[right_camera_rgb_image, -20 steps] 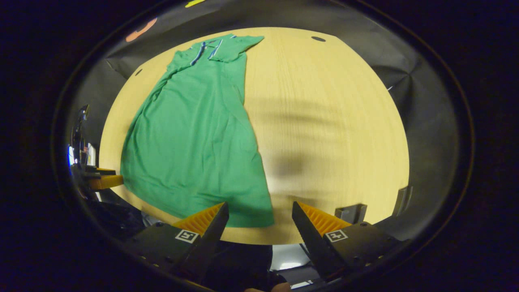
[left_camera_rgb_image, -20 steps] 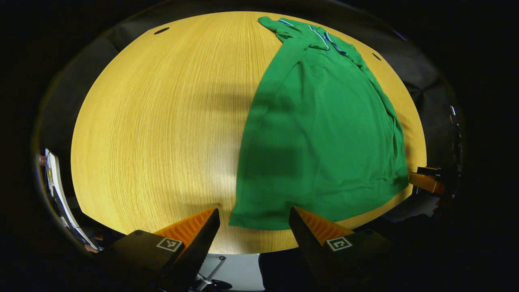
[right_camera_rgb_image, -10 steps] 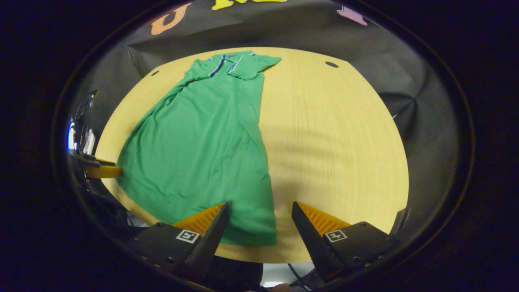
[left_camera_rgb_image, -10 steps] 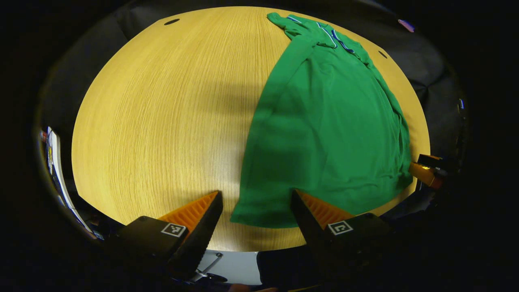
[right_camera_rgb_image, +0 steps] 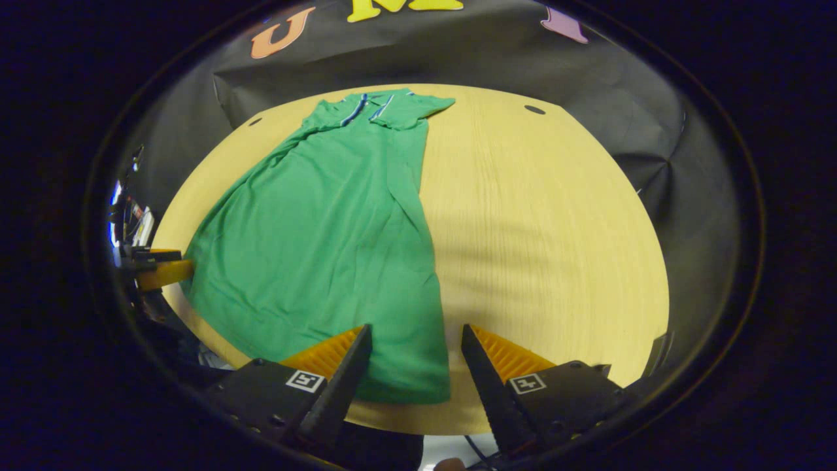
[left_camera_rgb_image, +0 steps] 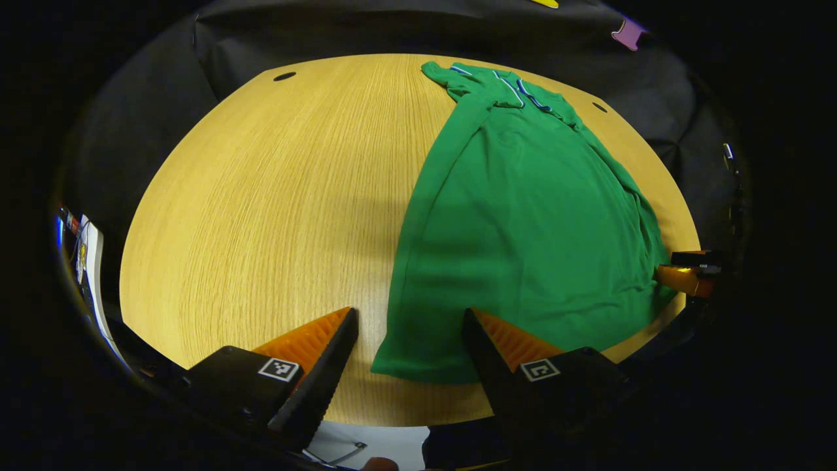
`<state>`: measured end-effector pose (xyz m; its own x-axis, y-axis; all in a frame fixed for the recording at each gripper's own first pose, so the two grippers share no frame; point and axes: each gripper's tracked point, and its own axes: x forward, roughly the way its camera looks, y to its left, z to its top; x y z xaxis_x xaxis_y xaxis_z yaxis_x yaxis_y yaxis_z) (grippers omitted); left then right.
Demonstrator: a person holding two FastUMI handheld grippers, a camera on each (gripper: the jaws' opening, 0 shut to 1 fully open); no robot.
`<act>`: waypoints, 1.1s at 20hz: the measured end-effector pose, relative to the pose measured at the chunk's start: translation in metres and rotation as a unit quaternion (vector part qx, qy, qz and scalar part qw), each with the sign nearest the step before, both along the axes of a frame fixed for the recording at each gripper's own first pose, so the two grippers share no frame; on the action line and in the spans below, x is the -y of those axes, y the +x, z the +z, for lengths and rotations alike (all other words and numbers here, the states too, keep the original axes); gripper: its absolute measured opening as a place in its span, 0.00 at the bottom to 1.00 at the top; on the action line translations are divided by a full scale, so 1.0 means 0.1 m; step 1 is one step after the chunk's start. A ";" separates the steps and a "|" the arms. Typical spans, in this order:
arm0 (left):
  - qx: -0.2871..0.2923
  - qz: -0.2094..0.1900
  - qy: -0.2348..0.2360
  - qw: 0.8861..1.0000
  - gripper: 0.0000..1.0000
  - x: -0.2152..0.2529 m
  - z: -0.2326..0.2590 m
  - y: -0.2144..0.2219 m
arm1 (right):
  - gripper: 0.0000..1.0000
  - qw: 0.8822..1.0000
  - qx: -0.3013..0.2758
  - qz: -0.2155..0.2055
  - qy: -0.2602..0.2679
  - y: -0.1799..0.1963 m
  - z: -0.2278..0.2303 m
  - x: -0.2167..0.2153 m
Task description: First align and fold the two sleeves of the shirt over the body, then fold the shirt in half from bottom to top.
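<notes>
Jaws wide apart and holding nothing, the left gripper (left_camera_rgb_image: 410, 324) hangs over the near hem corner of a green shirt (left_camera_rgb_image: 523, 216), which lies between its 2 fingers without visible contact. The right gripper (right_camera_rgb_image: 413, 340), jaws likewise parted and empty, frames the opposite hem corner of the shirt (right_camera_rgb_image: 327, 229). The garment stretches flat on a wooden table (left_camera_rgb_image: 261, 216), collar toward 12 o'clock, sleeves folded in over the body. In the left gripper view, the right gripper (left_camera_rgb_image: 686, 275) shows at 3 o'clock, at the shirt's edge.
</notes>
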<state>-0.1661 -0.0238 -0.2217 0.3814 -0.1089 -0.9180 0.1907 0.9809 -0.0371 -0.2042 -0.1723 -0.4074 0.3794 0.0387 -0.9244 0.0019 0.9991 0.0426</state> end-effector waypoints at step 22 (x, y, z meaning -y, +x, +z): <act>0.050 0.013 -0.044 0.998 0.06 -0.24 0.68 0.72 | 0.04 0.999 0.042 0.019 0.018 0.26 0.22 -0.13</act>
